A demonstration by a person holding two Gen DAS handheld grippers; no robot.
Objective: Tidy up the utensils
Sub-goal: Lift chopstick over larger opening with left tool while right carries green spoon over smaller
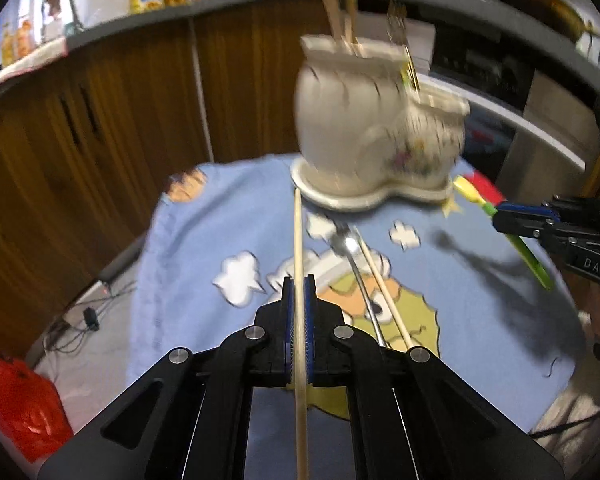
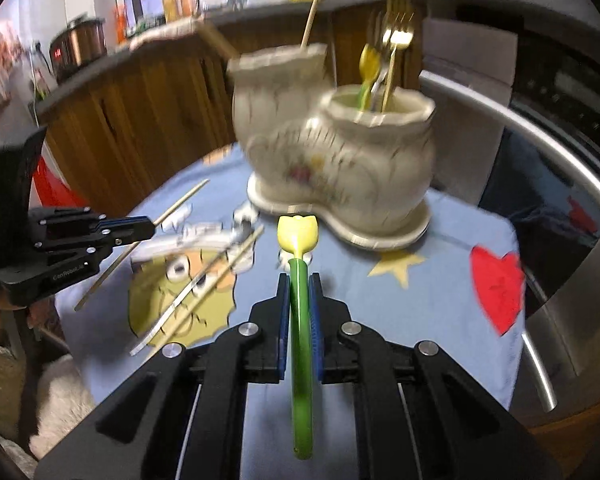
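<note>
Both claws are loaded at once. The left claw [image 1: 299, 284] is pressed together on a pale wooden chopstick [image 1: 298, 240], which runs forward between its blue pads toward the cream ceramic two-pot utensil holder with a floral print [image 1: 364, 128] standing ahead of it on the desk with the blue cartoon-print cloth [image 1: 188, 264]. The right claw [image 2: 299, 284] pinches the green handle of a plastic spoon with a yellow tulip-shaped bowl [image 2: 298, 232], the bowl pointing forward at the lower, nearer pot of the same holder.

Some sorting looks done already: ahead of the right claw, the lower pot carries gold forks [image 2: 396, 36] and a yellow-and-green spoon [image 2: 369, 64], while the taller pot behind it holds wooden sticks [image 2: 310, 20].

Still lying on the cloth, forward and to the right of the left claw, are a shiny metal spoon [image 1: 350, 252] and a second wooden chopstick [image 1: 380, 280], side by side. So by my reckoning the job is past halfway: two pieces in hand to drop in, two left to fetch. The blur says both hands are moving.
</note>
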